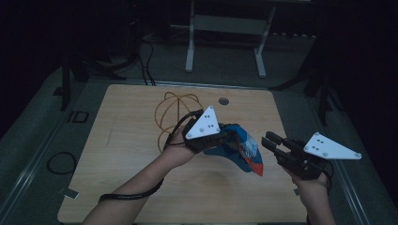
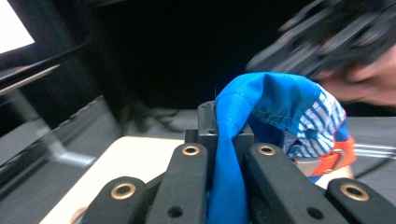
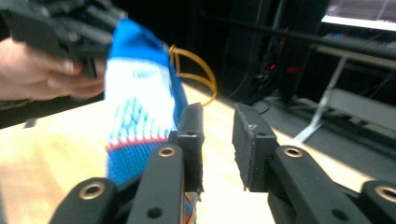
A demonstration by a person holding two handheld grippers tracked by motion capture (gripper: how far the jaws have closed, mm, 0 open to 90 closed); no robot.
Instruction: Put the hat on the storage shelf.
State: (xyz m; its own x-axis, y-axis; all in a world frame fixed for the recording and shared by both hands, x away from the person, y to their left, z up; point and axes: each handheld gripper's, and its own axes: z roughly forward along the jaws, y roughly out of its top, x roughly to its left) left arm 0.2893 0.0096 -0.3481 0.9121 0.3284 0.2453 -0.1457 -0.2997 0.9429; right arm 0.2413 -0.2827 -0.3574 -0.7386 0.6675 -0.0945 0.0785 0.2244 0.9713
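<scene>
Holding the blue cloth item point(image 1: 241, 151) up off the wooden surface point(image 1: 122, 178), the left gripper point(image 1: 224, 137) has its fingers point(image 2: 208, 128) clamped tight on a fold of the fabric — the left gripper view shows the blue cloth squeezed between the two pads, with a striped panel and an orange strap hanging to the right. The rest of the cloth droops down and to the right, its orange tip hanging toward the right gripper point(image 1: 271, 140). That gripper sits just beside the cloth, its fingers point(image 3: 250, 140) standing narrowly apart with nothing between them; in its own view the cloth hangs to the left of the left-hand pad, apart from the gap. The step in hand looks like a second grasp, so that the cloth can be spread or passed between hands. To do it well, the right fingers should open wider first, then come in square to a free edge of the cloth rather than its bunched middle, closing only once fabric lies fully between the pads — while the left grip stays firm and high enough to keep the cloth from dragging. An orange wire basket point(image 1: 176, 112) rests on the surface behind the left hand, well clear of the work.
</scene>
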